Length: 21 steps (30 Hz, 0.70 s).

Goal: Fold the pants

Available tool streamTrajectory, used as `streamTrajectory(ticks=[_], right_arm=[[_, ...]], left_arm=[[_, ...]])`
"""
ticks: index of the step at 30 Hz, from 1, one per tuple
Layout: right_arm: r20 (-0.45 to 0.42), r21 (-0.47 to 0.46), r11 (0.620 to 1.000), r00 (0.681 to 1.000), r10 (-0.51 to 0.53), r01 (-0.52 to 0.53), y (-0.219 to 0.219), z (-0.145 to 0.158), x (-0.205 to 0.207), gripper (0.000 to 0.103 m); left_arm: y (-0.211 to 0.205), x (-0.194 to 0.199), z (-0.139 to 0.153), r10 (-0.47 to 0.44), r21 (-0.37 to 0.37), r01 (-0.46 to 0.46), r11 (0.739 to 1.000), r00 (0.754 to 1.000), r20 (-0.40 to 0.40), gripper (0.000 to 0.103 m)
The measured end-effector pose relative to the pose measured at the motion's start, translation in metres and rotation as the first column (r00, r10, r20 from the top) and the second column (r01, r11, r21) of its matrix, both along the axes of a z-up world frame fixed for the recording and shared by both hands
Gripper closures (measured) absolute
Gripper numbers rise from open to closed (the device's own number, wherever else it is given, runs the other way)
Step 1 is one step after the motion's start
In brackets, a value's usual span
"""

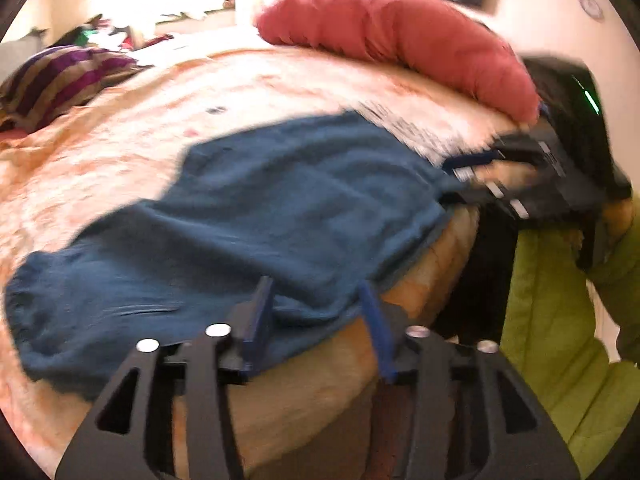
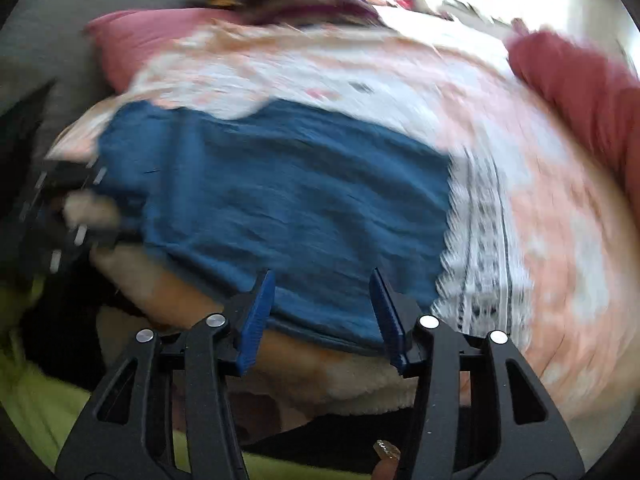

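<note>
Blue pants [image 1: 248, 216] lie spread on a bed with a peach and white blanket [image 1: 120, 152]; they also show in the right wrist view [image 2: 288, 200]. My left gripper [image 1: 316, 292] is open, its blue fingers over the pants' near edge at the bed's side. My right gripper [image 2: 322, 284] is open over the near edge of the pants at their other end. Each gripper shows in the other's view, the right gripper at the right [image 1: 520, 176] and the left gripper at the left [image 2: 68, 216], both blurred at the pants' edge.
A red pillow [image 1: 400, 40] lies along the far side of the bed. A purple striped pillow [image 1: 60, 80] lies at the far left. A pink pillow [image 2: 132, 40] lies at the head. The person's green clothing [image 1: 560, 320] is beside the bed's edge.
</note>
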State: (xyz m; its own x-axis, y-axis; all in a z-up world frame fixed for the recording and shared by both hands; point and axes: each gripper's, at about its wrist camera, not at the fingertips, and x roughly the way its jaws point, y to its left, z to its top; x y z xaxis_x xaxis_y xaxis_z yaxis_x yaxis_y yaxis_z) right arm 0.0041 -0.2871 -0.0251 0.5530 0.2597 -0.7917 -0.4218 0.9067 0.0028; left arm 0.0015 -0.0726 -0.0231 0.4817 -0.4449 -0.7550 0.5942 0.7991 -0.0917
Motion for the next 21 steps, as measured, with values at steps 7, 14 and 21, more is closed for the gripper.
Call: streamTrajectory(ticks=[7,14,21], right_arm=[[-0.067,-0.098,0.966,0.97,0.235,-0.241,0.057,-0.016,0.006,0.075],[-0.226,-0.052,0.944,0.925,0.306,-0.325,0.067,-0.044,0.008,0.103],[-0.051,0.05,0.969,0.968,0.246,-0.244,0.039,0.005,0.007,0.063]], left_arm=[[0.058,0.025,-0.007,0.249,0.072,-0.245,0.967,0.967,-0.049,0.044],[0.105,0.029,-0.013,0.297,-0.042,-0.307,0.951,0.943,-0.152,0.044],[0.165,0.026,0.014,0.527,-0.123,-0.535,0.836,0.845,-0.09,0.021]])
